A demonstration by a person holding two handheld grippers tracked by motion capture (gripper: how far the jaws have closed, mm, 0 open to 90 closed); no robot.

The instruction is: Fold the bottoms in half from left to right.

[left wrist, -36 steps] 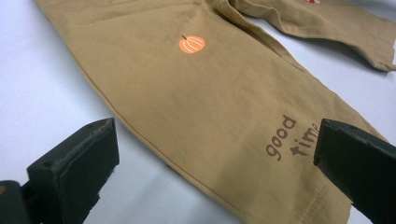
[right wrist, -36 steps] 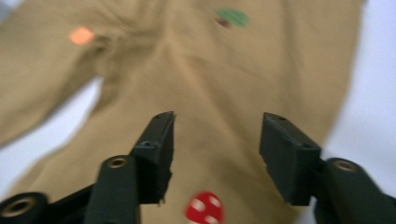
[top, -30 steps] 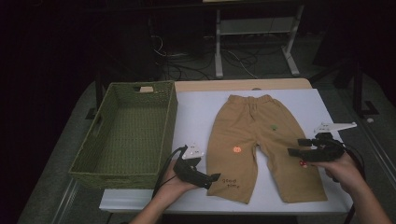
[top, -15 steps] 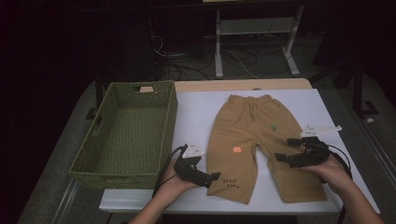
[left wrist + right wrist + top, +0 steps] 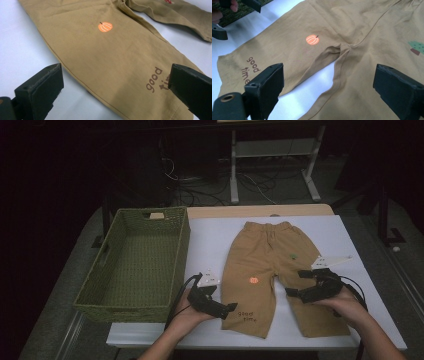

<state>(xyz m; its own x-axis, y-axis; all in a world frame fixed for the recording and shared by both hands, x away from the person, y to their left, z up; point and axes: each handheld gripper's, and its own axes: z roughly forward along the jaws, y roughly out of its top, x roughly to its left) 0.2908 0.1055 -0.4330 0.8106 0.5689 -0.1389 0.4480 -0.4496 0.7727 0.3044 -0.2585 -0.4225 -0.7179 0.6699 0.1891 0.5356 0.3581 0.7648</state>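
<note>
Tan child's trousers (image 5: 267, 265) lie flat on the white table, waistband at the far end, with an orange pumpkin print (image 5: 105, 26) on one leg and "good time" lettering (image 5: 249, 66) near that leg's hem. My left gripper (image 5: 231, 309) rests open at the outer edge of that leg by the hem; in the left gripper view (image 5: 115, 100) the cloth lies between the wide jaws, unpinched. My right gripper (image 5: 298, 283) hovers open over the other leg's inner edge, just below the crotch (image 5: 344, 47). Its jaws have just been opening, and nothing is gripped between them (image 5: 332, 95).
A green woven basket (image 5: 132, 265), empty, stands on the table's left half, close to my left hand. Bare white tabletop (image 5: 215, 240) shows between basket and trousers. Beyond the table's far edge, the dark floor holds cables and a white frame (image 5: 270, 155).
My right gripper has shifted left across the trouser leg toward the crotch, and its jaws stand wider. My left gripper has stayed put.
</note>
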